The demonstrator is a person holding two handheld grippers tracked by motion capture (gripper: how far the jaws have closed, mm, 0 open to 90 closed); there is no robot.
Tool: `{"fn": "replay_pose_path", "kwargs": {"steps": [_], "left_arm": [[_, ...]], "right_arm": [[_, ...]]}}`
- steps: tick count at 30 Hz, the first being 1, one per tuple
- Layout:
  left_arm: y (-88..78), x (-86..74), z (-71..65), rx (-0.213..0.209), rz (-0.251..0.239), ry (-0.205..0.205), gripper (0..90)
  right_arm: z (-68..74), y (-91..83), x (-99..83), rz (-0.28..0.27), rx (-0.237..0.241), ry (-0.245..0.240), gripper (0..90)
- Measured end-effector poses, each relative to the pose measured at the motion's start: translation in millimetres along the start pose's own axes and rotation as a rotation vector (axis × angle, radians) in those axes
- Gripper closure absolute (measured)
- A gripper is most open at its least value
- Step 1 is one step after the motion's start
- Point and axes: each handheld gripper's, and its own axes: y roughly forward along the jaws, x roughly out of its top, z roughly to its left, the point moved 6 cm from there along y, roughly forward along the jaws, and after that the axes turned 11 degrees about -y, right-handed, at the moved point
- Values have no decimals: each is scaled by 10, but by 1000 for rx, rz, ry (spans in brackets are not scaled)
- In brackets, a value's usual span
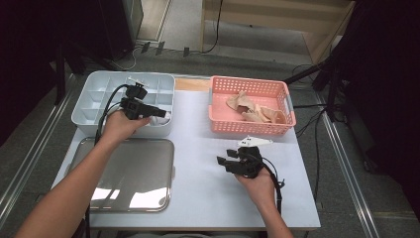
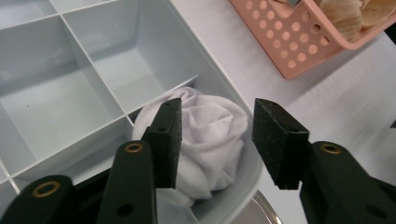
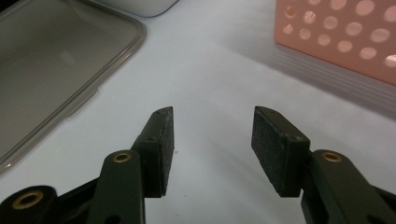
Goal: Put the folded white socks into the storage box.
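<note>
Nearest, the right gripper (image 1: 224, 162) rests released over bare bench top by the near right edge, nothing between its pads. Beside it, at the near left corner, lies the steel tray (image 1: 148, 198). Farther, the left gripper (image 2: 217, 140) stands open above the rolled white cloth (image 2: 215, 135), which sits in the near right compartment of the grey divided box (image 1: 89, 101). Pink basket (image 1: 247, 126) at far right

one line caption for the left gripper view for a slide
Left gripper, fingers open, above a rolled white cloth in a corner compartment of the divided box.
</note>
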Motion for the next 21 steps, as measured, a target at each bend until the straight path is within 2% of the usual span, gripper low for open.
{"fn": "replay_pose_path", "kwargs": {"steps": [4, 5, 6, 9, 10, 13, 15, 20, 21], "left_arm": [[-57, -53, -159, -29, 5, 19, 503], [-57, -53, -159, -29, 5, 19, 501], [-67, -88, -218, -32, 20, 31, 497], [-78, -124, -271, -47, 10, 26, 482], [-87, -173, -310, -60, 10, 29, 479], [-86, -232, -345, -62, 7, 32, 470], [-79, -323, -391, -87, 4, 14, 468], [-44, -464, -467, -95, 22, 32, 462], [-40, -519, -515, -112, 18, 34, 460]], "right_arm": [[-52, -39, 28, -9, -4, 12, 500], [-52, -39, 28, -9, -4, 12, 500], [-80, -65, 50, -11, -15, 9, 500], [-119, -101, 84, -21, -18, 14, 499], [-136, -107, 90, -26, -20, 10, 500], [-159, -118, 94, -20, -22, 18, 500], [-180, -119, 111, -16, -24, 13, 499], [-205, -117, 157, -24, -26, 10, 501], [-214, -115, 160, -19, -27, 8, 502]]}}
